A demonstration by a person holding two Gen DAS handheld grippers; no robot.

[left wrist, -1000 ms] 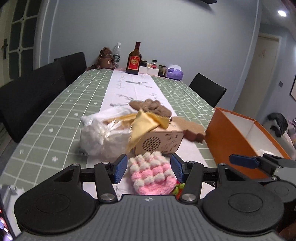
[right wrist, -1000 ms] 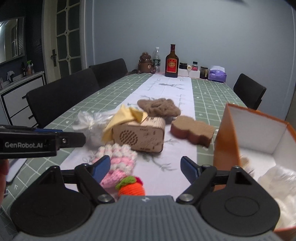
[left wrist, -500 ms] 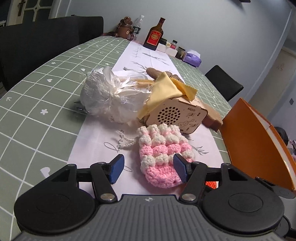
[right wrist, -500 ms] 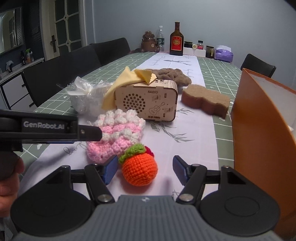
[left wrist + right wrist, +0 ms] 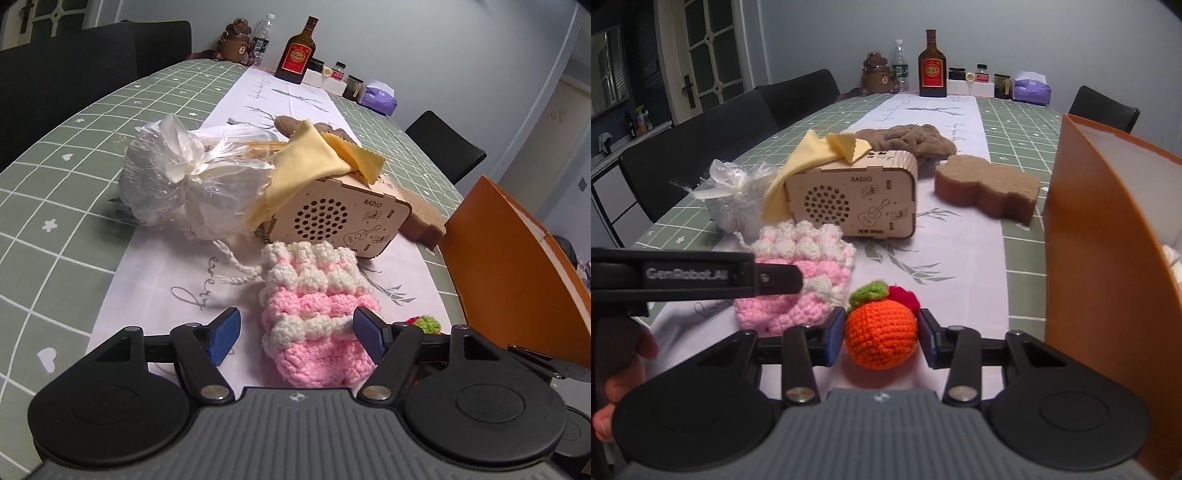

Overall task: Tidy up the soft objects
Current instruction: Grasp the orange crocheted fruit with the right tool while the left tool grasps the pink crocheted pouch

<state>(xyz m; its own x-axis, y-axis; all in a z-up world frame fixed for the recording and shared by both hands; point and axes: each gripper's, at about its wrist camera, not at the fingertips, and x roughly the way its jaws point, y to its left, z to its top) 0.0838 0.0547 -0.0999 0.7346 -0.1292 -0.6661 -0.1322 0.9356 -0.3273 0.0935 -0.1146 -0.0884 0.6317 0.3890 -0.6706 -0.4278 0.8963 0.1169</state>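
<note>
One crocheted pouch [image 5: 314, 314], one crocheted orange [image 5: 881, 334] — two bottles [image 5: 931, 62], one wooden radio [image 5: 853, 201].

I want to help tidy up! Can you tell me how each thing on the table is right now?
Left gripper: jaws open around the pink pouch, just widening.
Pink pouch: lying flat, not gripped.
Right gripper: jaws just closing, orange ball between.
Orange ball: on the table.
Yellow cloth: draped over the wooden radio.
Orange box: open.
</note>
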